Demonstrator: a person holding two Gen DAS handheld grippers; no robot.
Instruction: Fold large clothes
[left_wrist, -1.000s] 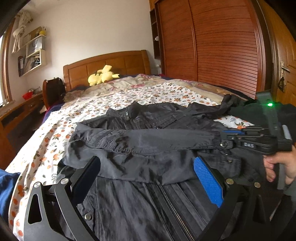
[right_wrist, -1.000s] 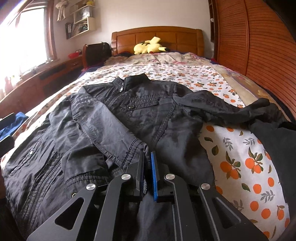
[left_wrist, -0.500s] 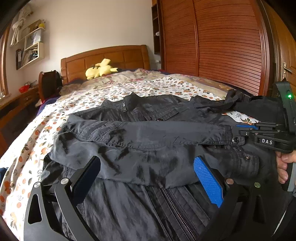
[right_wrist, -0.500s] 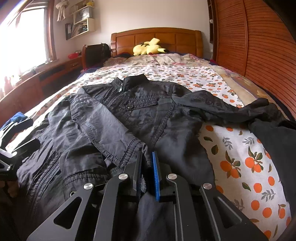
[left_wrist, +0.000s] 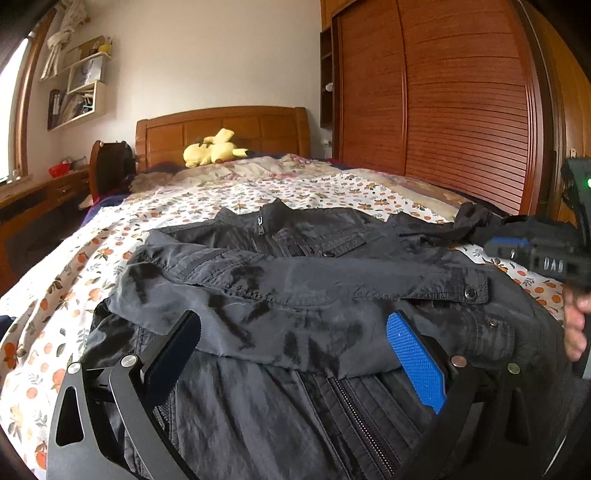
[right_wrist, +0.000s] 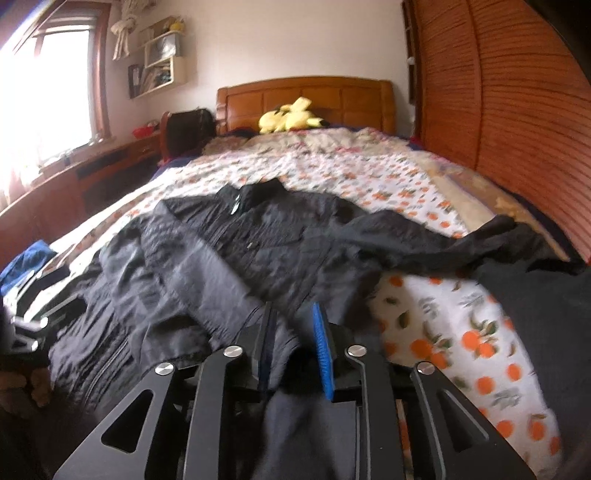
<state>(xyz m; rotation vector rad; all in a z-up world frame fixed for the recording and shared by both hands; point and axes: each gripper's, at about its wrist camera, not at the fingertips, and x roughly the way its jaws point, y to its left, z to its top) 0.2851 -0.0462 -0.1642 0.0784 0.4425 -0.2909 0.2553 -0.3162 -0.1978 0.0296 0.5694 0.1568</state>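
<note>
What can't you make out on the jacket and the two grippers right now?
- Jacket hem: cut off by the bottom edge, both wrist views.
- Right hand-held gripper, jaws opening: motion blur hides whether the pads touch the cloth between them.
- Far sleeve cuff: lost among dark clothes, right wrist view.
- Left hand-held gripper: open over the jacket, contact unclear.

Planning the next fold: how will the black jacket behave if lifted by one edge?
The jacket is probably floppy: its folded sleeve lies creased and draped. The fabric looks thin and sheeny, so possibly slippery. Zipper and snaps may weigh edges down.

Dark grey zipped jacket (left_wrist: 295, 288) flat on the bed, one sleeve (left_wrist: 303, 280) folded across
</note>
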